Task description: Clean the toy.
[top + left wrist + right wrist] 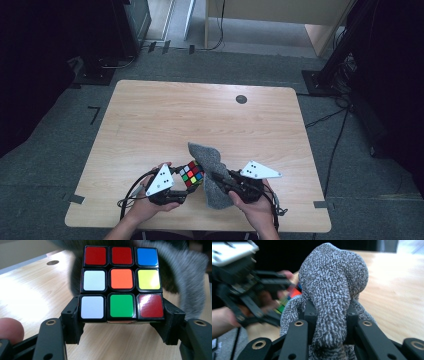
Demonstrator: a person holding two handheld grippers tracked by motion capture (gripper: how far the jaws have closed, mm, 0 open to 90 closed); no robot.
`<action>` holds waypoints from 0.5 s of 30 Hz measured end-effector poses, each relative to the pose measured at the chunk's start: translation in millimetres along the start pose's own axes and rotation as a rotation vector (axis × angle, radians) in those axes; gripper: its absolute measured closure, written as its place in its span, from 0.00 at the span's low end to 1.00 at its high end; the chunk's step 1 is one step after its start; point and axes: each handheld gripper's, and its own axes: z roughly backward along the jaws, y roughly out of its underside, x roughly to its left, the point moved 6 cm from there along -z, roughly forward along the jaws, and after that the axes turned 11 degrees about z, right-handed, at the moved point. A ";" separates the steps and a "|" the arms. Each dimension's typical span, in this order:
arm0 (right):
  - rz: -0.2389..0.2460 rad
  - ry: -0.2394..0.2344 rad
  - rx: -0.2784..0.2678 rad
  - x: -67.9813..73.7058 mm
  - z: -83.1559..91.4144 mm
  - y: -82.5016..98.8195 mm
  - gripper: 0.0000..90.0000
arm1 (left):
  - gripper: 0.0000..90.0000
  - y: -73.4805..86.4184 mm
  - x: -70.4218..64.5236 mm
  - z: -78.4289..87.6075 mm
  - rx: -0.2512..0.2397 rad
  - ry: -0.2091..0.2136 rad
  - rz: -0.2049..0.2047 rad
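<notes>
At the near edge of the wooden table (pixel 150 120), I have the left gripper (pixel 176 186) clamped on a Rubik's cube (pixel 192 173), the two black jaws pressing the cube's bottom layer from either side. In the left gripper view the Rubik's cube (pixel 121 283) stands upright between the jaws, held clear of the tabletop, its facing side showing red, red, blue across the top row, white, orange, yellow in the middle, and white, green, red at the bottom.

My right gripper (pixel 220 179) is closed on a grey knitted cloth (pixel 207 160), which rises from the jaws in a bunched fold and drapes toward the table below. In the right gripper view the cloth (pixel 332 290) is pinched between the jaws and towers over them, with the left gripper (pixel 284 296) and the cube's coloured squares blurred just beyond it at left.

From the high view, the cube sits just left of the cloth, the two close together or touching; I cannot tell which. Both hands come in from the bottom edge, the left hand (pixel 142 207) and the right hand (pixel 257 210) near each other. A small dark round grommet (pixel 241 99) marks the far side of the table.
</notes>
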 end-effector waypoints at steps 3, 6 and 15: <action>-0.012 -0.027 0.008 4.1 -3.6 2.3 0.81 | 0.38 -6.4 -2.1 4.1 -0.022 0.014 0.012; -0.062 -0.031 0.015 0.2 -6.2 10.0 0.81 | 0.38 -8.6 0.4 8.6 -0.036 0.016 0.017; -0.026 -0.009 -0.006 0.9 0.2 0.5 0.81 | 0.38 -1.3 2.4 2.9 -0.002 0.007 0.001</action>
